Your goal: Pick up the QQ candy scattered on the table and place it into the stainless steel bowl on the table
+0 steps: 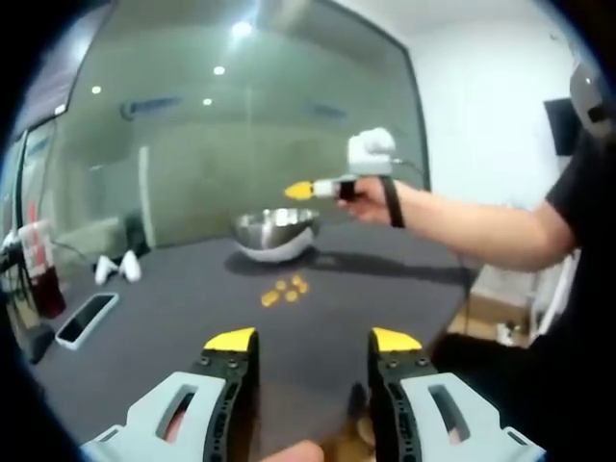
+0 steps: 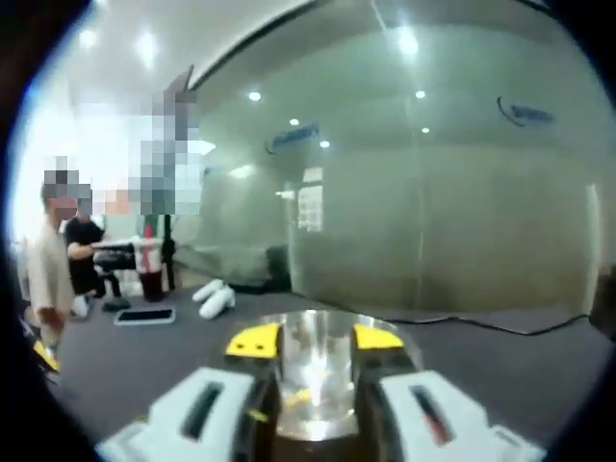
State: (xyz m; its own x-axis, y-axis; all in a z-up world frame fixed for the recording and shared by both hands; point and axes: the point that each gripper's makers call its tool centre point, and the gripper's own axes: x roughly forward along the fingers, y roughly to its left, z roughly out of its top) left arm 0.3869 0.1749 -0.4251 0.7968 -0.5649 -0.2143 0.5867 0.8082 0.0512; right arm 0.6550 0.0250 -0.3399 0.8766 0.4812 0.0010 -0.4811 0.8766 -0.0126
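Right gripper (image 1: 300, 190) hung over the bowl (image 1: 276, 234), jaws parted; whether it held candy, can't tell. Left gripper (image 1: 313, 340) was open, empty. Candies (image 1: 285, 290) lay beside the bowl. Release low, centered.

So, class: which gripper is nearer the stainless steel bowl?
Right. The right gripper hangs directly over the stainless steel bowl, while the left gripper sits back across the table, with the candies between.

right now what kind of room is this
Probably an office or meeting room: a frosted glass partition wall, recessed ceiling lights reflected in it, and a large dark table holding a phone and a drink cup.
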